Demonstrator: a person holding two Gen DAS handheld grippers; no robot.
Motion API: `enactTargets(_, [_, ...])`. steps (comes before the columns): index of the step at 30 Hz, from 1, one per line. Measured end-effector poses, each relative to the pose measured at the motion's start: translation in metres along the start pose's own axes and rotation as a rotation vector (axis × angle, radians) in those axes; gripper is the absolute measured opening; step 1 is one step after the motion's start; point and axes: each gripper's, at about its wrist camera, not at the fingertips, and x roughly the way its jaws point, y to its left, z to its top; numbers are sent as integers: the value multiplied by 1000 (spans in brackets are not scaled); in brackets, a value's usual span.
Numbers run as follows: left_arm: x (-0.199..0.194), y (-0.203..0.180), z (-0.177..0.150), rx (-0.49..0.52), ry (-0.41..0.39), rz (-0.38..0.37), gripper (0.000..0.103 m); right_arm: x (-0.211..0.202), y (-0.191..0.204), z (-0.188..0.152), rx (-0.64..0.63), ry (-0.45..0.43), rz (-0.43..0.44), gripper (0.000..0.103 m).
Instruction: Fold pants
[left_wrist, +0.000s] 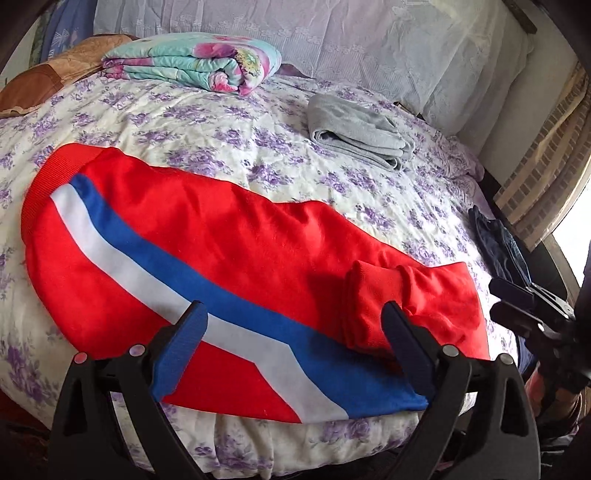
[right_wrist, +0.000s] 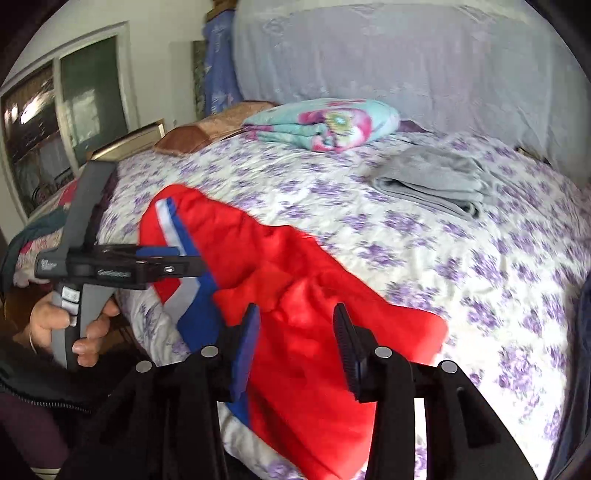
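Red pants (left_wrist: 236, 240) with a white and blue side stripe lie flat across the near part of the bed, waistband to the left. One cuffed leg end (left_wrist: 369, 295) is folded back on top at the right. My left gripper (left_wrist: 295, 319) hovers over the near edge of the pants, jaws wide open and holding nothing. My right gripper (right_wrist: 298, 319) is over the red cloth (right_wrist: 314, 295) at the folded right end. Its jaws stand partly apart and no cloth is pinched between the pads. In the right wrist view a hand (right_wrist: 51, 325) holds the left tool at the far left.
The bed cover (left_wrist: 184, 122) is white with purple flowers. A folded floral quilt (left_wrist: 192, 62) and a brown pillow (left_wrist: 37, 81) lie at the head. Folded grey cloth (left_wrist: 358, 129) sits at the back right, and a dark blue garment (left_wrist: 498, 243) lies at the right edge.
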Motion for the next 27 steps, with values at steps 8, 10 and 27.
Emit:
enactTargets(8, [-63,70,-16,-273,-125,-1,92,11,20,-12,-52,-42,-7,48])
enactTargets(10, [-75,97,-20,-377,-147,-10,93,-5,28,-10,-68,-111,-1,60])
enactTargets(27, [2,115,27,-474,-168,-179,67,-32,-4,-37,106,-147,104,53])
